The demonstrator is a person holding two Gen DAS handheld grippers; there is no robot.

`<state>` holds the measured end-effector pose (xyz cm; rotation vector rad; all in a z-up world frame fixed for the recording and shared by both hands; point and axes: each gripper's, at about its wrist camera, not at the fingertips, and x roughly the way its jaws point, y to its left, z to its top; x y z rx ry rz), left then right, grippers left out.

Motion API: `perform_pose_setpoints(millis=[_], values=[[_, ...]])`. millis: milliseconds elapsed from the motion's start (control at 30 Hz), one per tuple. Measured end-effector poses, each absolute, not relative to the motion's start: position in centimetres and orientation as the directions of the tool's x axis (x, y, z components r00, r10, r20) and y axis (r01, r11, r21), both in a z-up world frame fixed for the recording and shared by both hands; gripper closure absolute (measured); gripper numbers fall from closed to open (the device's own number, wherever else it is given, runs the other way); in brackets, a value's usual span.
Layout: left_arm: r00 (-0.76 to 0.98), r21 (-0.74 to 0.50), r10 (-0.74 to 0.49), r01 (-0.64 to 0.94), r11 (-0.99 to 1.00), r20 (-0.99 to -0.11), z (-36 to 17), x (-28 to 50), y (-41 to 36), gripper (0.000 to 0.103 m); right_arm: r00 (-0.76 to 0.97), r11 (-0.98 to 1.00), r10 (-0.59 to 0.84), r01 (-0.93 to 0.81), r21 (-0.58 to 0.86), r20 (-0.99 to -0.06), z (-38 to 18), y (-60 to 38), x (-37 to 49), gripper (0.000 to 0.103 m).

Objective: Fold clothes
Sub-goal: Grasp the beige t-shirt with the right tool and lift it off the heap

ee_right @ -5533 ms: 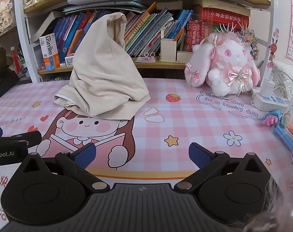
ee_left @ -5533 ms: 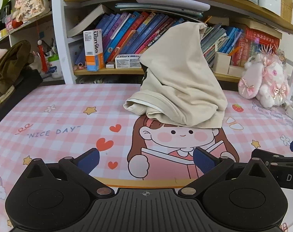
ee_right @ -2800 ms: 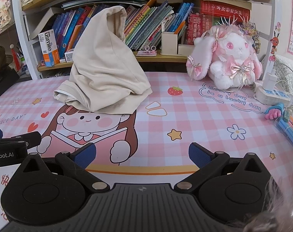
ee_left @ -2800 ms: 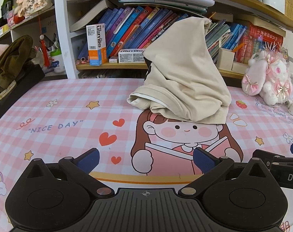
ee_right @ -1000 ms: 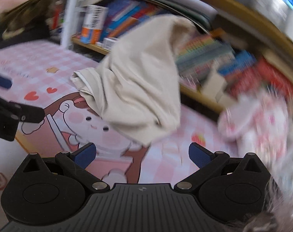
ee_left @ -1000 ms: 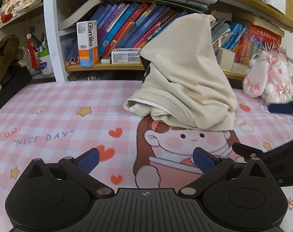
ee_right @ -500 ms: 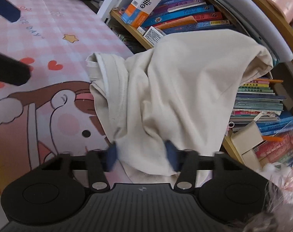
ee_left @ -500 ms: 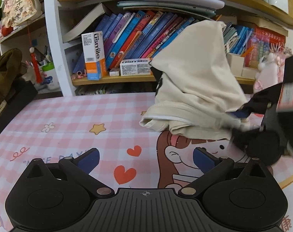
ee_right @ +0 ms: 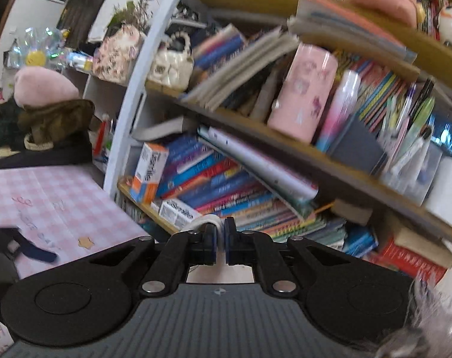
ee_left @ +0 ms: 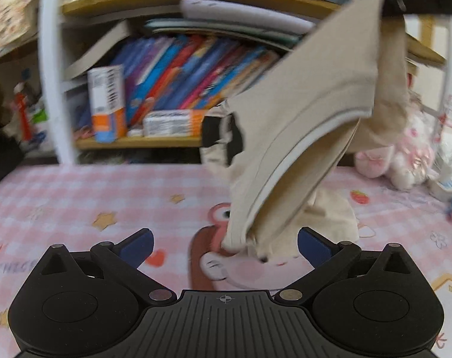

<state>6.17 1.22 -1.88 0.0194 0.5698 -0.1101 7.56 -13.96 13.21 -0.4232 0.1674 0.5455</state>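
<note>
A beige garment hangs in the air over the pink checked table, its lower end touching the mat. My right gripper is shut on a white edge of the garment, raised high toward the bookshelf; it shows in the left wrist view as a black bar at the top right. My left gripper is open and empty, low over the table, with the garment's lower hem just ahead between the blue fingertips.
A bookshelf full of books stands behind the table. A pink plush rabbit sits at the back right. A brown and black bundle lies at the far left.
My right gripper has closed on the garment and lifted it high off the table. The garment now hangs stretched instead of lying in a heap. My left gripper has moved nearer to it.
</note>
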Motion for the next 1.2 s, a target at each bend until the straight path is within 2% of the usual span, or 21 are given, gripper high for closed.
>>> perform_pose_setpoints(millis=[100,267,333,433,567,767,967,1033,1100,1200], values=[[0.826,0.0,-0.109,0.13,0.991,-0.553,-1.8,6.6,0.2,0.001,0.847,0.773,0.465,-0.53,-0.348,-0.259,13.8,-14.9,6.4,0.098],[0.812,-0.145,-0.288,0.249,0.957,-0.508,-1.0,4.7,0.4,0.001,0.854,0.788,0.454,-0.518,-0.334,-0.254,14.5,-16.7,4.5,0.098],[0.798,-0.162,-0.295,0.247,0.956,-0.525,-1.6,4.3,0.0,0.001,0.857,0.793,0.45,-0.513,-0.328,-0.252,14.7,-17.4,3.7,0.098],[0.753,-0.168,-0.273,0.215,0.962,-0.598,-2.9,4.6,-1.3,0.007,0.861,0.802,0.443,-0.505,-0.32,-0.249,15.1,-18.5,2.6,0.098],[0.751,-0.109,-0.232,0.21,0.972,-0.619,-3.7,4.3,-2.9,0.012,0.863,0.805,0.427,-0.499,-0.321,-0.271,14.5,-18.9,2.2,0.098],[0.774,-0.216,-0.288,0.198,0.956,-0.564,-2.7,3.2,-1.5,0.013,0.875,0.814,0.38,-0.47,-0.341,-0.3,13.6,-20.0,2.1,0.098],[0.797,-0.236,-0.263,0.155,0.959,-0.544,-1.8,1.9,-1.4,0.013,0.87,0.812,0.379,-0.476,-0.338,-0.316,12.8,-20.9,2.3,0.098],[0.794,-0.179,-0.213,0.133,0.975,-0.57,-2.0,2.4,-2.1,0.02,0.867,0.808,0.385,-0.483,-0.338,-0.317,12.7,-20.9,2.3,0.098],[0.785,-0.153,-0.176,0.105,0.983,-0.594,-2.5,3.2,-2.4,0.036,0.864,0.8,0.393,-0.49,-0.345,-0.316,12.7,-20.7,2.1,0.098],[0.762,-0.144,-0.136,0.058,0.988,-0.633,-3.5,4.9,-2.5,0.036,0.862,0.791,0.392,-0.494,-0.36,-0.321,12.6,-20.6,2.1,0.098]])
